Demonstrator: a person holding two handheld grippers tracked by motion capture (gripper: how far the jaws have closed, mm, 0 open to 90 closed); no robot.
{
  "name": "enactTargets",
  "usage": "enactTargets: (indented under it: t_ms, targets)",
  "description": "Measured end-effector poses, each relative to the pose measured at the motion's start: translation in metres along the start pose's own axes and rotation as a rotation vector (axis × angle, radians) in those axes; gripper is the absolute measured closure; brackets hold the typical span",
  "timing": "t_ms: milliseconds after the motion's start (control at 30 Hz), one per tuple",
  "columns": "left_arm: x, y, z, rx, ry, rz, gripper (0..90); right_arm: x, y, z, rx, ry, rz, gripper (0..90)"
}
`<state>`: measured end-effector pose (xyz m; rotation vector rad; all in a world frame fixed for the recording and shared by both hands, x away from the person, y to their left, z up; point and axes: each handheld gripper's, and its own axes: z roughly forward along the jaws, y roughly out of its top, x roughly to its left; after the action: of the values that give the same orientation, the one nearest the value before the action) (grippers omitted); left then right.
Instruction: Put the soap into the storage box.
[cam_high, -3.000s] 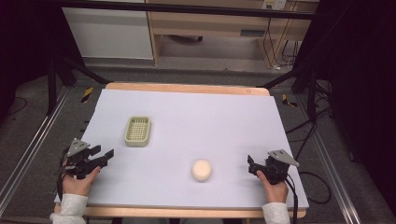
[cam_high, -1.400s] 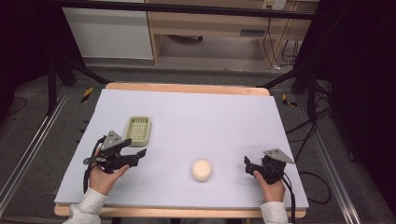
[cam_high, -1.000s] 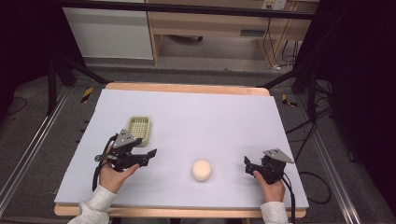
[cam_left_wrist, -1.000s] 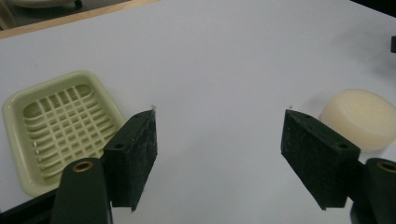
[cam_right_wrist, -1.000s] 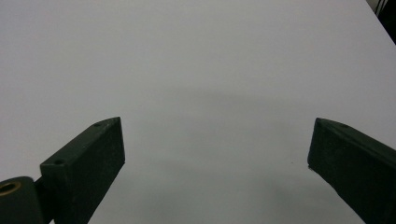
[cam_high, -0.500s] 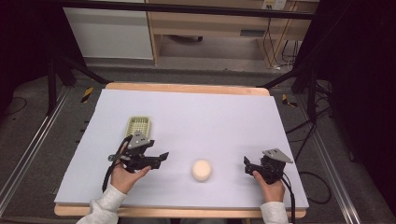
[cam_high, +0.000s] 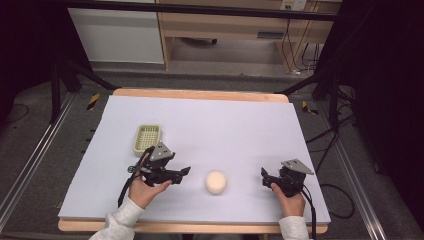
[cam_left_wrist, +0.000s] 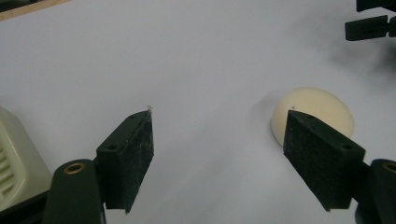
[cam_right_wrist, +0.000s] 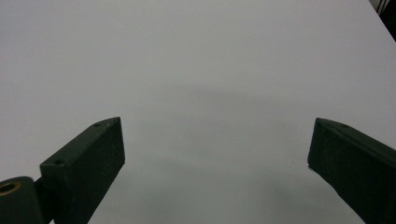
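A cream round lump (cam_high: 216, 182) lies on the white table sheet (cam_high: 210, 125), near the front and middle. My left gripper (cam_high: 185, 171) hovers just left of it, pointing toward it. In the left gripper view the lump (cam_left_wrist: 313, 112) lies ahead, partly behind the right-hand jaw. The left gripper (cam_left_wrist: 217, 116) is open; its jaws have just been opening and nothing is between them. My right gripper (cam_high: 263, 172) rests at the front right, pointing left toward the lump. The right gripper (cam_right_wrist: 217, 123) stands open wide over bare sheet.
A small pale green slatted basket (cam_high: 148, 137) stands behind the left hand, its corner (cam_left_wrist: 14, 158) at the left edge of the left gripper view. The right gripper's jaws (cam_left_wrist: 369, 25) show at that view's top right. The wooden table edge (cam_high: 200, 94) runs along the back.
The left hand has moved rightward across the sheet, past the basket toward the cream lump, and its jaws look wider. The right hand and the lump have stayed put.
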<state>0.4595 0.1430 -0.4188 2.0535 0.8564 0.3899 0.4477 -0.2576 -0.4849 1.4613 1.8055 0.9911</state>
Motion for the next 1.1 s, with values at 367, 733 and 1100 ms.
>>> enactTargets:
  t_ms: [367, 733, 1100]
  targets:
    - [-0.012, 0.005, 0.011, 0.022, -0.020, 0.021, 21.9, -0.001, 0.000, -0.001, 0.000, -0.005, 0.001, 4.2]
    - [-0.022, 0.007, 0.019, 0.046, -0.038, 0.042, 20.0, -0.002, 0.000, -0.001, 0.006, -0.006, 0.001, 4.2]
    - [-0.036, 0.012, 0.029, 0.061, -0.064, 0.053, 17.4, -0.002, 0.000, -0.001, 0.007, 0.000, 0.006, 4.2]
